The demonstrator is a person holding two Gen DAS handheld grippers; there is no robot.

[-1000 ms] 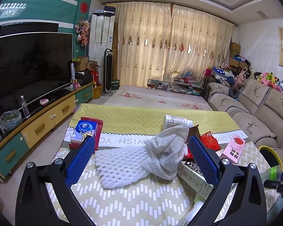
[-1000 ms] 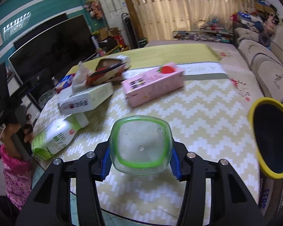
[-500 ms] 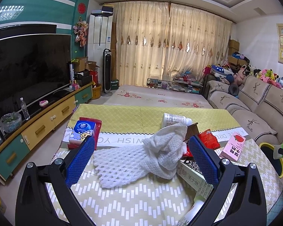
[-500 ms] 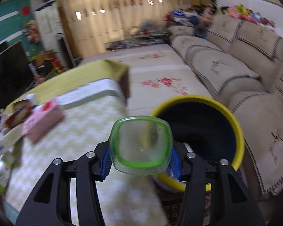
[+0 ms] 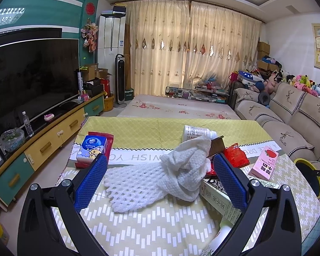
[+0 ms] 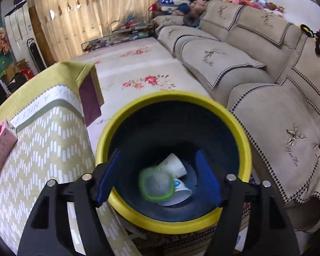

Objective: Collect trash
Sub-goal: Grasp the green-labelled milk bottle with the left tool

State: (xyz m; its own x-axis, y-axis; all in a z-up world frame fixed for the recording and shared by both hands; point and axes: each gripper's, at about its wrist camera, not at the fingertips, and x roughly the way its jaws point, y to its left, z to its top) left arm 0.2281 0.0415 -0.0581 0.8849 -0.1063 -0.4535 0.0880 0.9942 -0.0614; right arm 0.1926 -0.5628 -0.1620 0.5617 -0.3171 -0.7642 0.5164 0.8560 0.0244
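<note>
Two grippers, both spread: right gripper (image 6: 157, 176) above bin (image 6: 125, 115); left gripper (image 5: 160, 179) may snag foam net (image 5: 138, 189) at 12 o'clock.

We are looking down past our right gripper (image 6: 157, 175), its blue pads spread wide with nothing between them, into a yellow-rimmed bin (image 6: 244, 140) standing between the cloth-covered table (image 6: 42, 147) and the sofa (image 6: 277, 115); a green-rimmed clear container (image 6: 156, 184), blurred, is showing inside the bin over white paper cups (image 6: 175, 166); a pink carton (image 6: 2, 145) is lying on the table's left edge.
</note>
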